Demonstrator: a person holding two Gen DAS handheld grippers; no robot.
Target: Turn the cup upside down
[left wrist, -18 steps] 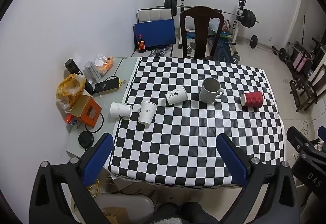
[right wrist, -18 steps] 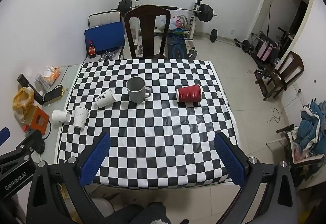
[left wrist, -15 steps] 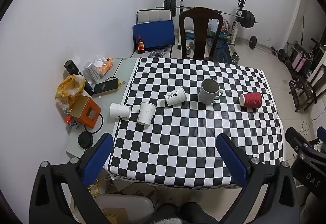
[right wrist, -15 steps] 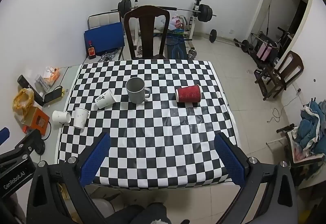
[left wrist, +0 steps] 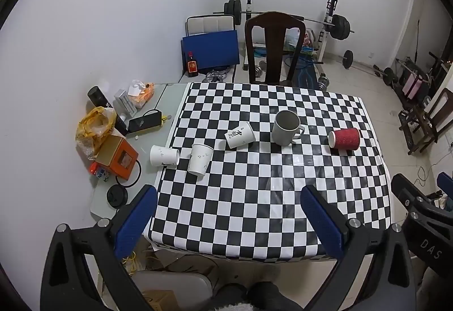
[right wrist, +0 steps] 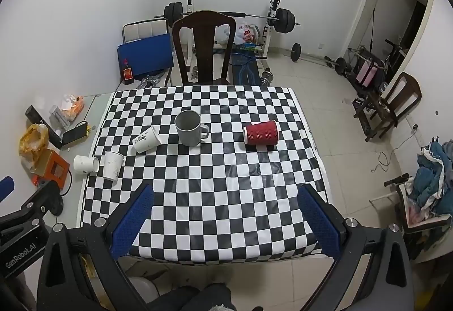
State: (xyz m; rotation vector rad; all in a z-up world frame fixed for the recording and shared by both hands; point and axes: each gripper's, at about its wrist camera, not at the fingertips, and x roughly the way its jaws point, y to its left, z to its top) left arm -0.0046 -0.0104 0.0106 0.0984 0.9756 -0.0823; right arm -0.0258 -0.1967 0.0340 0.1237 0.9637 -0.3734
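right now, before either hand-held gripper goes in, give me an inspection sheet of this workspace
surface: checkered tablecloth covers the table; a bare grey side strip runs along its left.
job's things: grey mug upright, mouth up; red paper cup on its side; printed white cup on its side; white cup standing at the cloth's left edge; another white cup lying on the strip.
clutter: orange box, yellow bag, phone, black lid.
grippers: left hand-held gripper open, empty; right hand-held gripper open, empty; both short of the cups.
cables: black loop by the box.
surroundings: wooden chair, barbell rack.
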